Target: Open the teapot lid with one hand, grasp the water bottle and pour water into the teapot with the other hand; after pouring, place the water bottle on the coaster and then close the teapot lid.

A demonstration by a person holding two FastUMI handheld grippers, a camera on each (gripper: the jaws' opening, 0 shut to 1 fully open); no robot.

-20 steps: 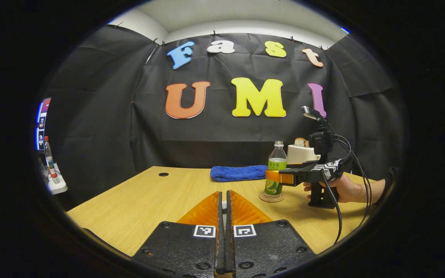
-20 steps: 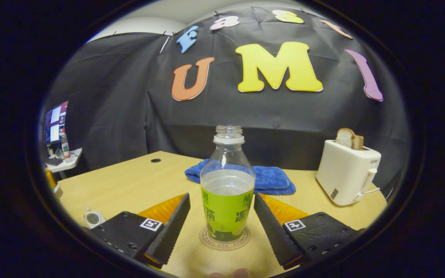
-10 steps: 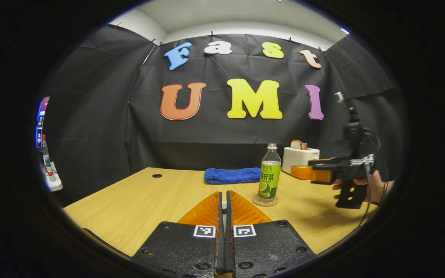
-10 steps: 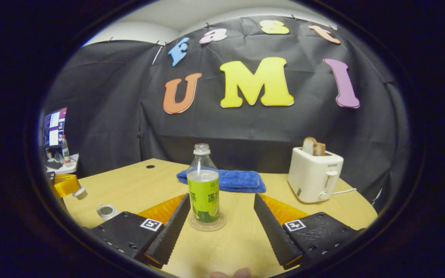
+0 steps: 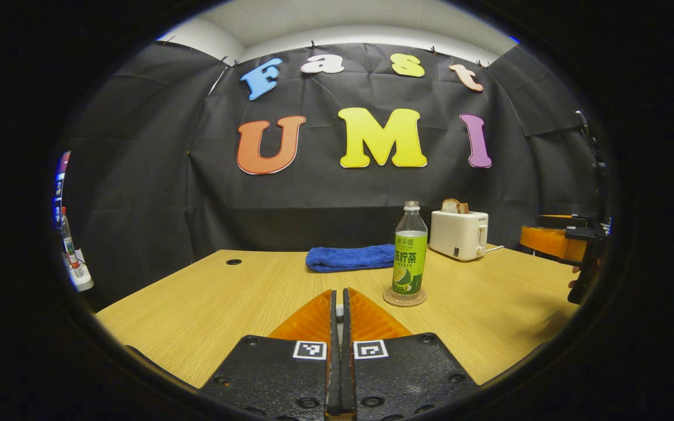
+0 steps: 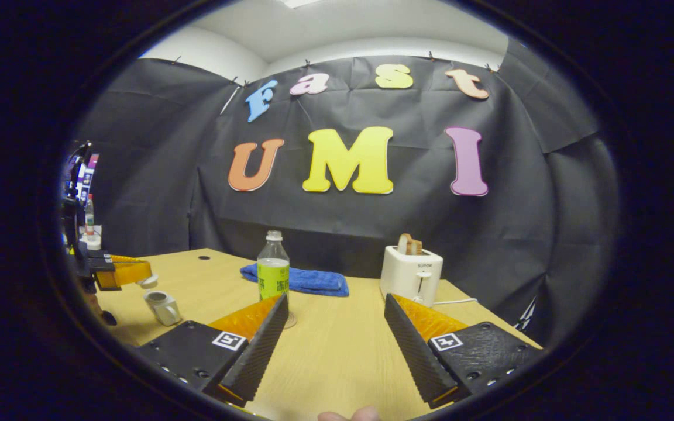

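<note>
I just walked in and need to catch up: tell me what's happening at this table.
A person works two handheld claws. The water bottle stands upright on the coaster, free of both. The right claw is open, short of the bottle. The left claw is shut and, in the right gripper view, appears to hold the teapot lid just above the open teapot. Closing the lid remains.

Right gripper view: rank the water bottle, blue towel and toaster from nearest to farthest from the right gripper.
Measured from the right gripper:
1. Water bottle, nearest, standing just beyond the tip of the finger on the view's left.
2. and 3. Blue towel, behind the bottle toward the wall, and toaster, ahead on the view's right. These two are too close to call.
</note>
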